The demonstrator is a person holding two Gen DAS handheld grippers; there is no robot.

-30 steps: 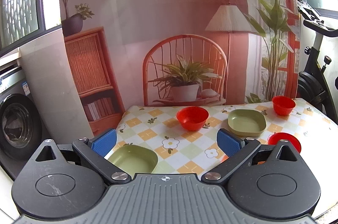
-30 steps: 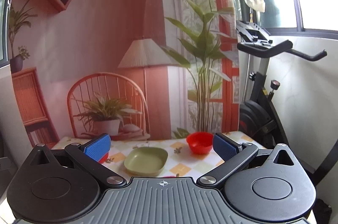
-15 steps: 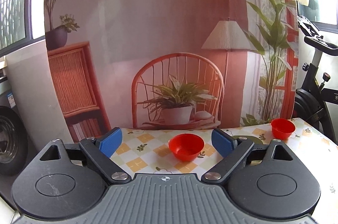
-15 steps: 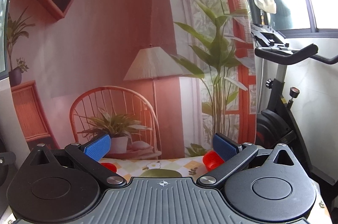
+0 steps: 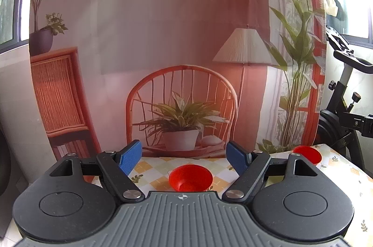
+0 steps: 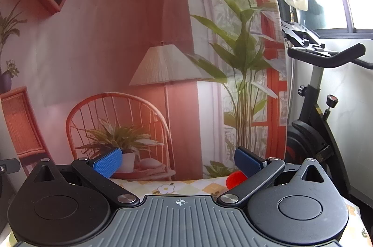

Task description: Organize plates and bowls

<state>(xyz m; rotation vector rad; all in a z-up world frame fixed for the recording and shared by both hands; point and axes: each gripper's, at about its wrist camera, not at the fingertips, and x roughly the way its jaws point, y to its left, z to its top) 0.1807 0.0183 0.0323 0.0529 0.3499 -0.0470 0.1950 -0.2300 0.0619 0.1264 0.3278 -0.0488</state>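
In the left wrist view a red bowl point(image 5: 190, 180) sits on the checked tablecloth point(image 5: 151, 169), low between the fingers of my left gripper point(image 5: 184, 157), which is open and holds nothing. A second red bowl point(image 5: 309, 153) stands at the table's far right, partly behind the gripper's right arm. In the right wrist view my right gripper point(image 6: 178, 160) is open and empty, raised and pointing at the backdrop. Only a sliver of a red bowl point(image 6: 234, 179) shows beside its right finger. The green plates are hidden behind the gripper bodies.
A printed backdrop point(image 5: 181, 37) of a chair, plant and lamp hangs right behind the table. An exercise bike point(image 6: 312, 130) stands to the right of the table. A washing machine edge point(image 5: 3, 165) lies at the far left.
Both grippers have tilted upward, so the table has slid down in view. The green plates and the near red bowl have dropped out of sight behind the gripper bodies. Both stay open.
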